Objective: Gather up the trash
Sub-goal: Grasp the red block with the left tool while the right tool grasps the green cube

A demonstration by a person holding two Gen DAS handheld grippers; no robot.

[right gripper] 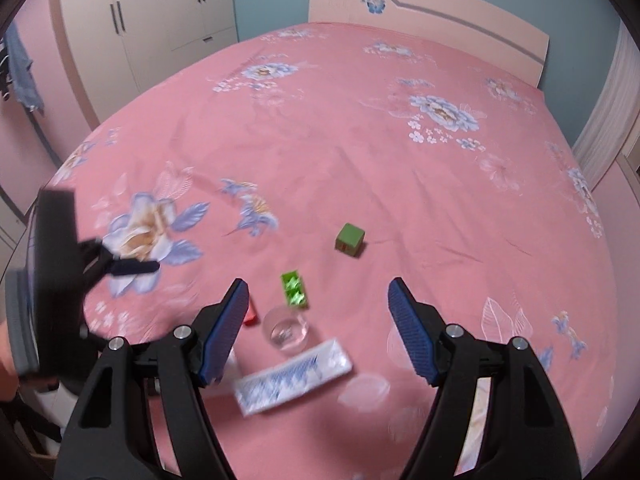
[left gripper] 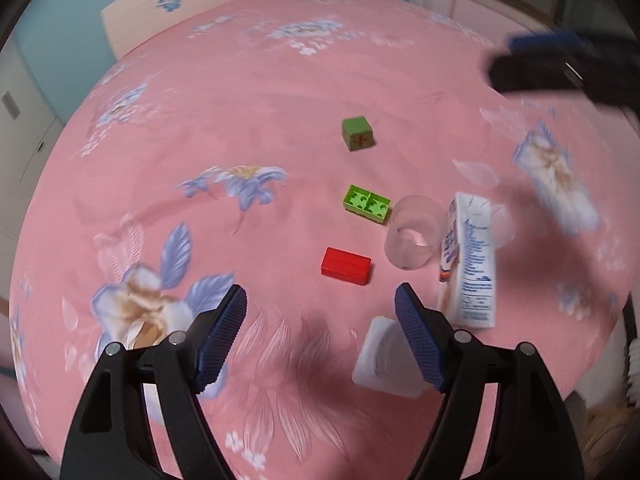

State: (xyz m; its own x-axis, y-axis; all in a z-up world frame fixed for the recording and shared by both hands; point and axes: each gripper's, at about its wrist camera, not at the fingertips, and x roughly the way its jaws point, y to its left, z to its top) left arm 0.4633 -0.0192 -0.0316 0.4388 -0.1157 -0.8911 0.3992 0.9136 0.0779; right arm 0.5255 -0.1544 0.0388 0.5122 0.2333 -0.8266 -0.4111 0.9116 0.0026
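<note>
Both tools spread wide over a pink flowery bed, trash lying near its edge.

Left wrist view: the left tool (left gripper: 321,304) has its jaws well apart, holding nothing. Just ahead sit a red block (left gripper: 346,265), a clear cup (left gripper: 414,232), a light green brick (left gripper: 367,203) and a green cube (left gripper: 358,133). A white carton (left gripper: 470,260) lies right next to the cup, and a white tub (left gripper: 386,362) sits partly behind the right-hand finger. Right wrist view: the right tool (right gripper: 318,298) is gaping too, empty, with the cup (right gripper: 286,331) and carton (right gripper: 294,376) lying between its fingers on the bed (right gripper: 400,180), everything a bit blurry.
</note>
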